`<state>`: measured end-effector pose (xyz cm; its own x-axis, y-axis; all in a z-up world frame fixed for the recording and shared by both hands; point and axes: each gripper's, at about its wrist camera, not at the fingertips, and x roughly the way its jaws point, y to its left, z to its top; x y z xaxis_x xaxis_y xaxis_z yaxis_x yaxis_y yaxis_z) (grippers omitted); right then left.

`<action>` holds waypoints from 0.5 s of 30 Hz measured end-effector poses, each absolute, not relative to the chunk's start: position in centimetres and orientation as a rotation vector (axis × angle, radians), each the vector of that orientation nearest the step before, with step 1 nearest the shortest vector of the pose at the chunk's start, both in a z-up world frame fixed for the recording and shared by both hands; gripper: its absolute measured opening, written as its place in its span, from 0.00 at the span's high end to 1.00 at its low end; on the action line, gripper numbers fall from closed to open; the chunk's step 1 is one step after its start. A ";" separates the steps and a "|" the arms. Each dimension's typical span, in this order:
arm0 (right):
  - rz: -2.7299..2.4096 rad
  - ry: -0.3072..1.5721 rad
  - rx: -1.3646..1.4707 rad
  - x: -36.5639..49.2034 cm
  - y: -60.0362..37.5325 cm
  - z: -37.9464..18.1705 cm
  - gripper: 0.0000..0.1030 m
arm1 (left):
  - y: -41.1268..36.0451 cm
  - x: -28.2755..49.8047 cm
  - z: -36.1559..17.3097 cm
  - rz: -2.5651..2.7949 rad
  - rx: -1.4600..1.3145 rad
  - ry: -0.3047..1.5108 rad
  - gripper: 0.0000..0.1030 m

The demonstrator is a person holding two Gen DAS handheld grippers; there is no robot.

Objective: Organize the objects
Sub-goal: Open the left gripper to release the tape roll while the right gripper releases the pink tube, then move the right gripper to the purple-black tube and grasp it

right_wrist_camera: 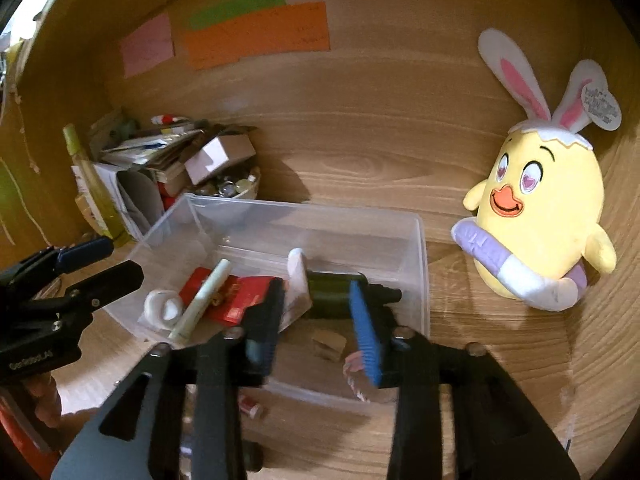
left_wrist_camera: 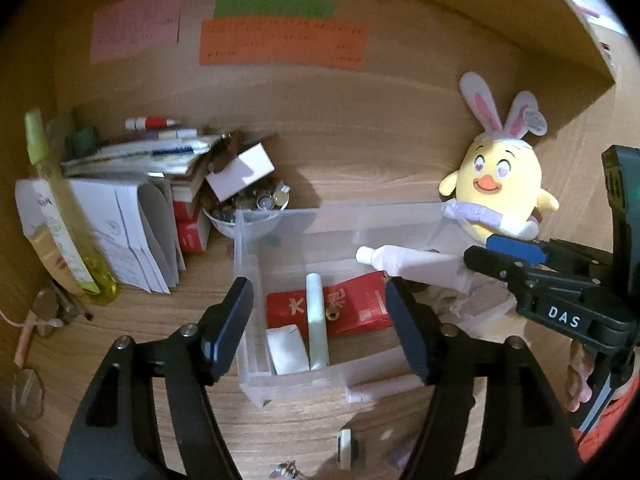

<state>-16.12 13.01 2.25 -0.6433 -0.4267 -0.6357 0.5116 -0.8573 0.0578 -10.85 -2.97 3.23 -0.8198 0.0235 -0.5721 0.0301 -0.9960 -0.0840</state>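
Fingers of your left gripper [left_wrist_camera: 320,332] stand apart with nothing between them, above the near left end of the clear bin [left_wrist_camera: 248,248]. Inside it lie a red packet [left_wrist_camera: 356,312], a pale stick [left_wrist_camera: 318,320] and a white roll [left_wrist_camera: 284,348]. Your right gripper [right_wrist_camera: 316,320] is parted too, over the bin's right part, with a white tube [left_wrist_camera: 412,260] and a dark bottle [right_wrist_camera: 332,292] just beyond its fingers; neither looks pinched. Farther right, a yellow chick plush [right_wrist_camera: 544,216] leans on the tabletop's back wall.
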 end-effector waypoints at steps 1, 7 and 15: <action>-2.450 0.172 0.892 -15.8 13.1 2.4 0.53 | -2.9 -10.6 3.4 -2.992 0.935 0.130 0.30; -2.448 0.199 0.838 -13.4 13.7 3.1 0.33 | -2.4 -8.7 4.0 -3.007 0.912 0.096 0.22; -2.417 0.152 0.847 -11.3 14.7 2.9 0.20 | -2.4 -7.0 3.7 -2.999 0.920 0.103 0.10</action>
<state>-11.30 14.69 2.89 -0.6381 -0.4771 -0.6043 0.5489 -0.8323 0.0775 -7.04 -2.36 3.75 -0.8280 0.0163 -0.5605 0.0220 -0.9979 -0.0616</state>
